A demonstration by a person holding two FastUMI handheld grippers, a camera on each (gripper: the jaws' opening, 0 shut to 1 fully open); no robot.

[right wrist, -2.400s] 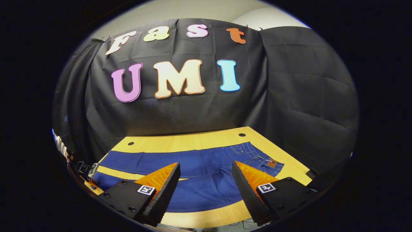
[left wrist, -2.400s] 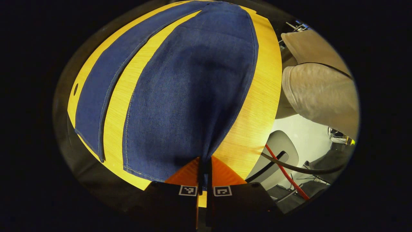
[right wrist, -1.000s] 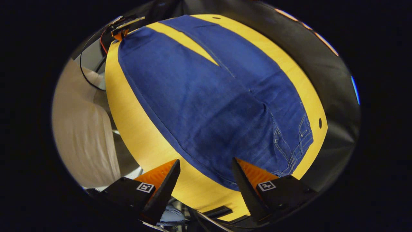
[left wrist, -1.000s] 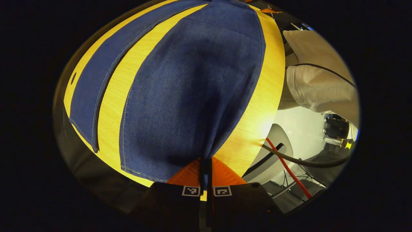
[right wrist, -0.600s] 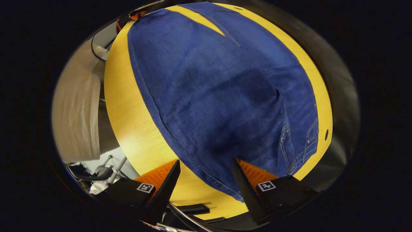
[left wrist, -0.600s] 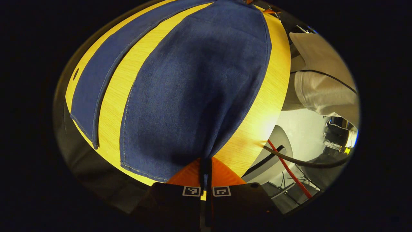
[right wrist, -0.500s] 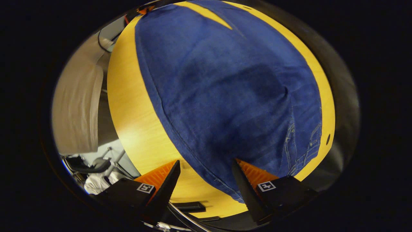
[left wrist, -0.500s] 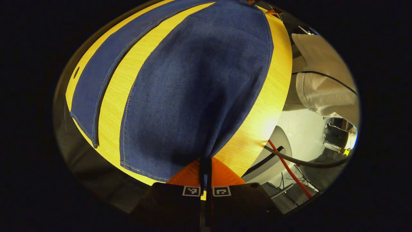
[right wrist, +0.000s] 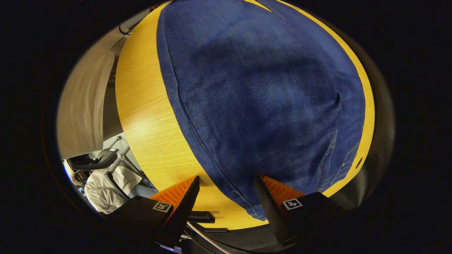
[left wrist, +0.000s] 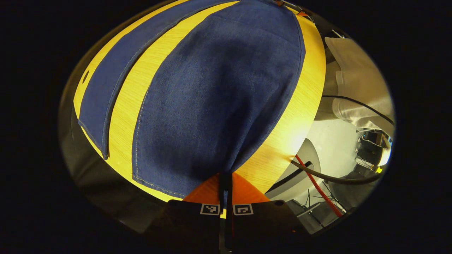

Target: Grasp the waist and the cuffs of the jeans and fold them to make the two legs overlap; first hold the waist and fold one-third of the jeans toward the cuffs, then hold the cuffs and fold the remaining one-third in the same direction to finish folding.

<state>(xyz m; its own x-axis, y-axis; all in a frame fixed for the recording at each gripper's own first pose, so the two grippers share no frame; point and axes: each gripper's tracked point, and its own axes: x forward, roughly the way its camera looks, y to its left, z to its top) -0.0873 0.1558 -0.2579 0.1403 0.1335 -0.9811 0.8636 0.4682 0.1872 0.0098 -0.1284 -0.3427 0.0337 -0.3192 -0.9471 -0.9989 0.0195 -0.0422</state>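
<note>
Left gripper [left wrist: 225, 183] clamped on near-leg cuff of blue denim jeans [left wrist: 212, 98]; right gripper [right wrist: 226, 197] wide over waist corner at near edge of yellow wooden bench [right wrist: 148, 116]. Legs not yet overlapped; all folds remain.

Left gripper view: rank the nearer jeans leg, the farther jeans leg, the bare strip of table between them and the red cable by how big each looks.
1. Nearer jeans leg, helped by closeness to the camera.
2. and 3. Farther jeans leg and strip of table look alike; not ranked.
4. Red cable.

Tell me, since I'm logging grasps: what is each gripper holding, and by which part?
The left gripper pinches the jeans at the cuff corner of the near leg. The right gripper is open above the waist, holding nothing.
</note>
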